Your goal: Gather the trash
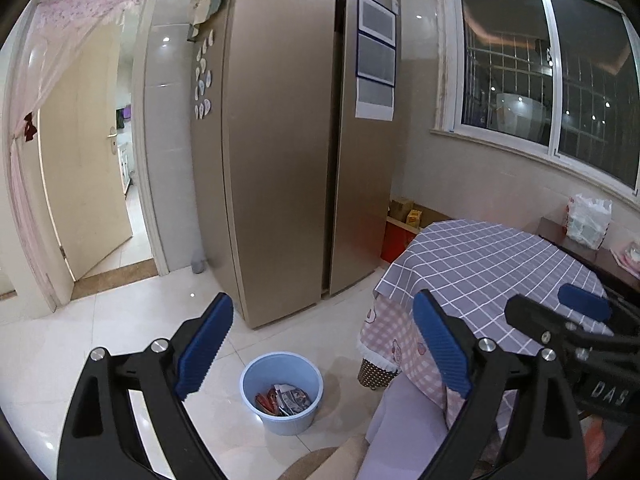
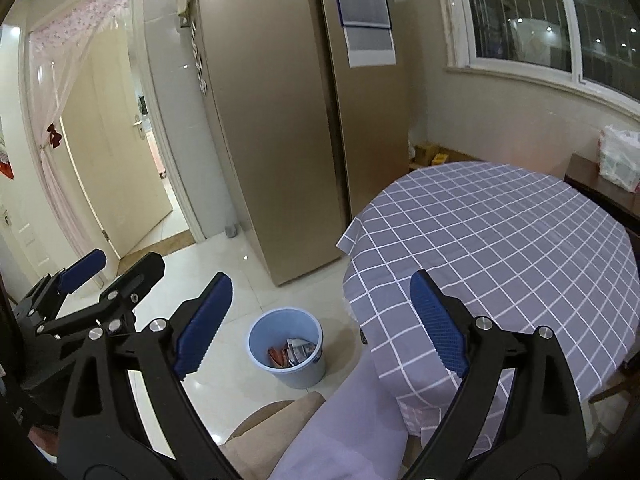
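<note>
Trash (image 1: 285,399) sits in the blue bin (image 1: 256,372) on the floor, lower centre of both frames, just beside the desk (image 1: 480,264). It looks like crumpled wrappers, red and silver-printed, filling only the bottom. My read: light, soft, crinkly film, slippery where glossy; pinch a folded edge or a bunched corner, not a flat face. The bin looks like thin plastic, light and likely to tip; take it by the rim if it needs moving.

Left gripper (image 1: 322,346): jaws wide apart, nothing between them. Right gripper (image 2: 320,324): same, wide apart, empty.

View differences: the right wrist view shows nearly the whole checked desk top with no loose trash on it; the left wrist view cuts that off but shows the pink cloth underneath and the boxes (image 1: 406,210) by the fridge (image 1: 280,140). A white plastic bag (image 2: 618,152) sits on the dark sideboard at right edge; contents unreadable.
</note>
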